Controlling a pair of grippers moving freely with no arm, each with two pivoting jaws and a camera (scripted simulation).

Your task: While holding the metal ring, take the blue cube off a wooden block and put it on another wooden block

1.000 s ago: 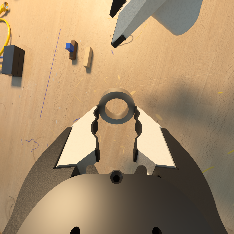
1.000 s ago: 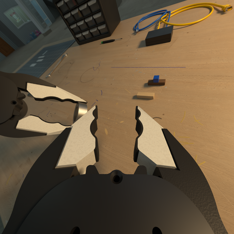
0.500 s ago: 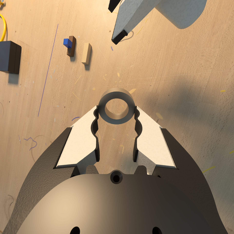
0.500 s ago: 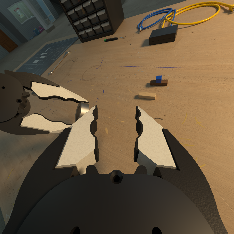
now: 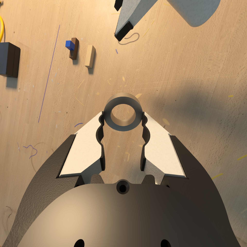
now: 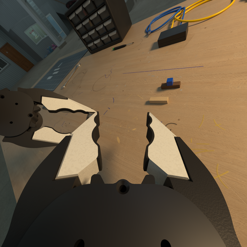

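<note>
The left gripper was found clamped on the metal ring, the ring being held at the fingertips with its bore facing the camera, above the wooden table. The right gripper was recorded with its jaws wide apart and nothing between them. The blue cube was observed resting on the dark wooden block at about 1 o'clock from the right gripper, well apart from it. The light wooden block was noted just beside the dark one, on the near side, with bare table between them; it lay close to the line from the right gripper to the cube. In the left wrist view the same cube and blocks were seen at 11 o'clock, with a black box at 10 o'clock and part of the right gripper hanging at 12 o'clock. Only the right wrist view showed the drawer cabinet, a screwdriver, a spanner, the blue cable and the full yellow cable behind the black box. In that view the left gripper appeared at 9 o'clock, its tips behind the right gripper's left finger, so that the ring was almost wholly hidden there. Pen marks and yellow shavings were scattered over the table.
</note>
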